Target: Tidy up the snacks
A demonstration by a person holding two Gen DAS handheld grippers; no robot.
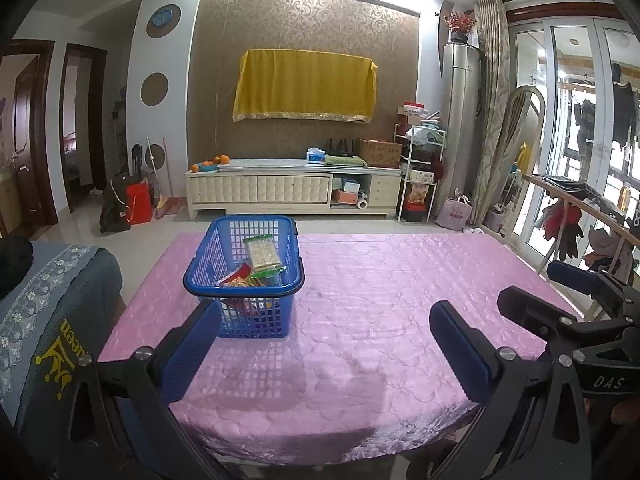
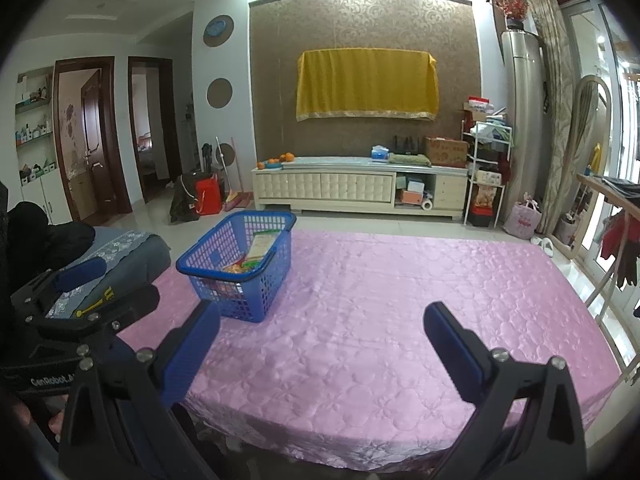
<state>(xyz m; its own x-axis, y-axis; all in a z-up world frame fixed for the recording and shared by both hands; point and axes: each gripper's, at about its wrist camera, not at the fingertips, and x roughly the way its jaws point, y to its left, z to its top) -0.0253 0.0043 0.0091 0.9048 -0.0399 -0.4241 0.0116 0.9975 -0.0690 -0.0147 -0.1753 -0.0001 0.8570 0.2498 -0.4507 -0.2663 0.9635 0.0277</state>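
Left wrist view shows the left gripper (image 1: 326, 320) at the bottom of the frame with its blue-padded fingers (image 1: 460, 350) spread wide and nothing between them, hovering above the pink cloth (image 1: 380, 300). Just past the left finger, at centre left, the blue basket (image 1: 244, 280) stands on the cloth, with snack packets (image 1: 262, 258) inside, one pale packet leaning upright above red and orange ones. At the right edge the right gripper (image 1: 560, 300) shows from the side, also over the cloth. Right wrist view shows the right gripper (image 2: 322, 316) low in the frame, its fingers (image 2: 452, 344) likewise wide apart and empty, with the basket (image 2: 236, 268) at centre left beyond the left finger and the snacks (image 2: 256, 252) in it. The left gripper (image 2: 80, 280) shows at the left edge over a grey chair cover (image 2: 132, 248). Across the top of both frames stand a white cabinet (image 2: 360, 188) and a yellow drape (image 2: 366, 84) on the wall.
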